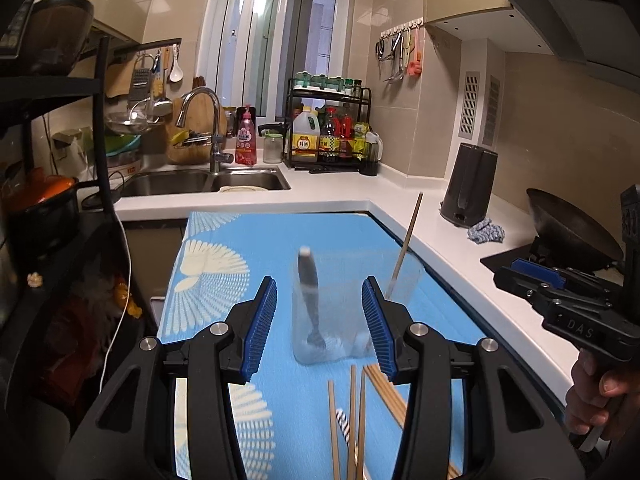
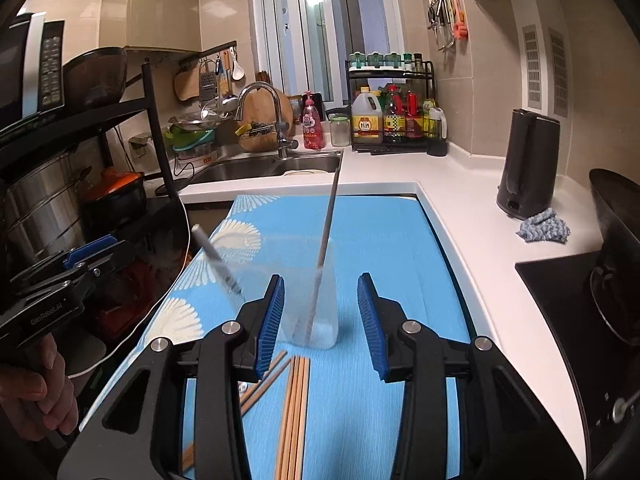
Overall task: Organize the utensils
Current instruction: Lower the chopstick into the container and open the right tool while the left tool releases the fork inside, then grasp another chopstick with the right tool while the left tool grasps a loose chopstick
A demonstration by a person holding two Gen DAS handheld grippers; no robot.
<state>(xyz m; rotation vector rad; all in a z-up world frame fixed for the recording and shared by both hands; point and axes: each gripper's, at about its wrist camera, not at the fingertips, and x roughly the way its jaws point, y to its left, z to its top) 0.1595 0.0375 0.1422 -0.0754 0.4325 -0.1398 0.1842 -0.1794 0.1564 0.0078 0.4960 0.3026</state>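
A clear plastic cup (image 1: 336, 320) stands on the blue mat (image 1: 248, 240). In it lean a dark-handled utensil (image 1: 309, 280) and one wooden chopstick (image 1: 406, 244). Several loose chopsticks (image 1: 356, 420) lie on the mat in front of the cup. My left gripper (image 1: 320, 324) is open and empty, its jaws either side of the cup, short of it. In the right wrist view the cup (image 2: 308, 300) holds the chopstick (image 2: 328, 224) and the utensil (image 2: 214, 258), and loose chopsticks (image 2: 294, 412) lie below. My right gripper (image 2: 322, 324) is open and empty, just behind the cup.
A sink (image 1: 208, 182) with a faucet sits at the back left. A bottle rack (image 1: 332, 128) stands at the back. A black kettle (image 1: 468, 184), a cloth (image 1: 486, 232) and a wok (image 1: 572, 232) on the stove are on the right counter. A shelf with pots (image 1: 40, 208) stands left.
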